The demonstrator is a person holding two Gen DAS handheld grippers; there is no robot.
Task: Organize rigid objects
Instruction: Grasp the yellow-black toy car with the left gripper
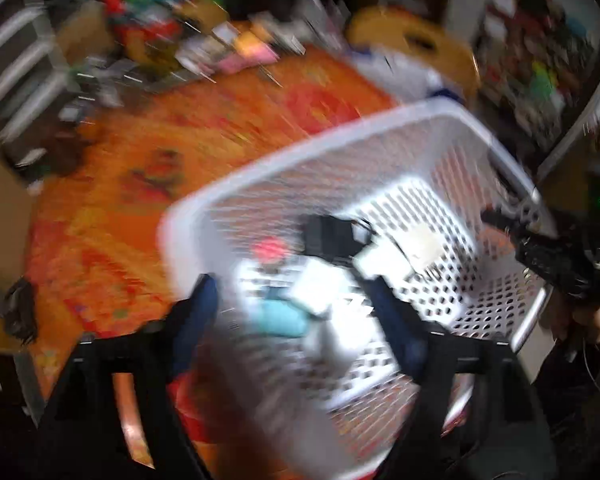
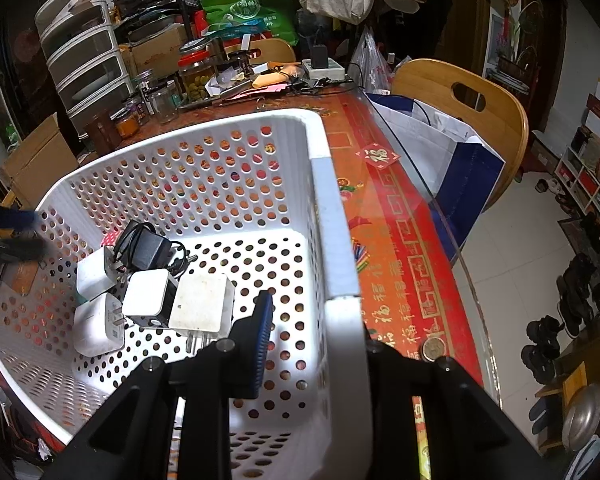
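Right claw (image 2: 300, 344) is clamped on the near right wall of the white basket (image 2: 188, 132), pinning it to the table (image 2: 396, 240). Left claw (image 1: 296, 300) hangs wide open over the basket with nothing in it; that view is badly blurred. The chargers (image 2: 148, 292) sit piled on the basket floor. Main risk as I see it: the basket sits near the table's right edge, so a nudge there could tip it off.

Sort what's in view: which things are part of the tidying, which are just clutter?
Job: basket, white chargers, black adapter, right claw clamped on the basket wall, left claw open.
Clutter: jars, power strip, coin, chair.
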